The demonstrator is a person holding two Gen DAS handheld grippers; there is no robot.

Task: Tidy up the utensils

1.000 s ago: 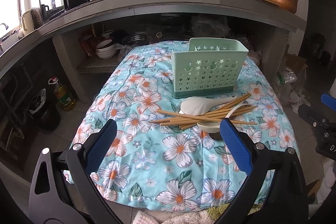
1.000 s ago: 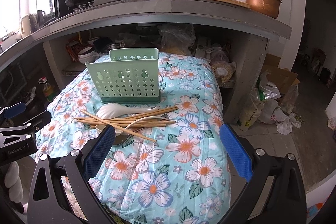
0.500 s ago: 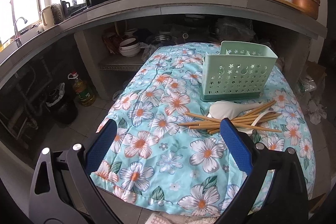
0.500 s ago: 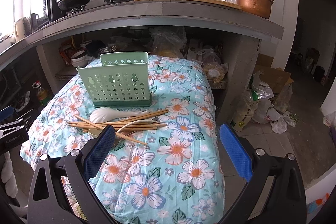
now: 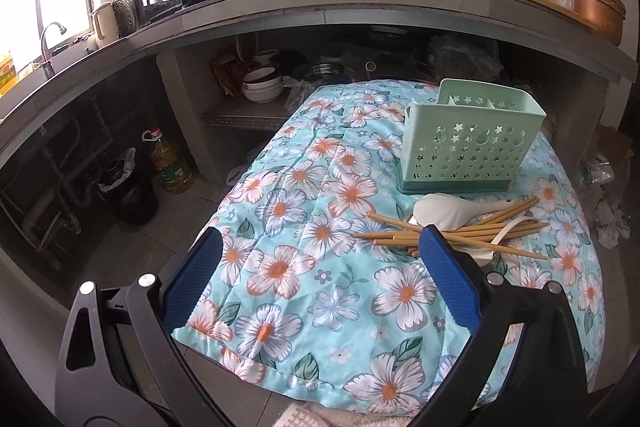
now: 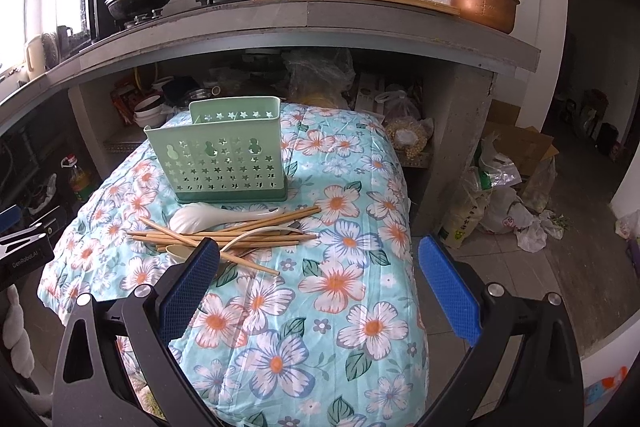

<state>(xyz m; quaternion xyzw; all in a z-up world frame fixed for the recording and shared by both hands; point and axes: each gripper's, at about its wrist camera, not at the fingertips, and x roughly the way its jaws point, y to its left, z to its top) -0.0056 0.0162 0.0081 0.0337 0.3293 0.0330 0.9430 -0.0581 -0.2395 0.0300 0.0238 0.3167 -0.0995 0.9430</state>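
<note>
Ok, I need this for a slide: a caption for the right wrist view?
Open right tool above floral cloth, facing chopsticks, spoons and green holder.

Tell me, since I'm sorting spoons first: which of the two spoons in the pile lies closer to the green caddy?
The big white spoon, just in front of the green caddy. The smaller beige spoon lies farther out, under the chopsticks.
</note>
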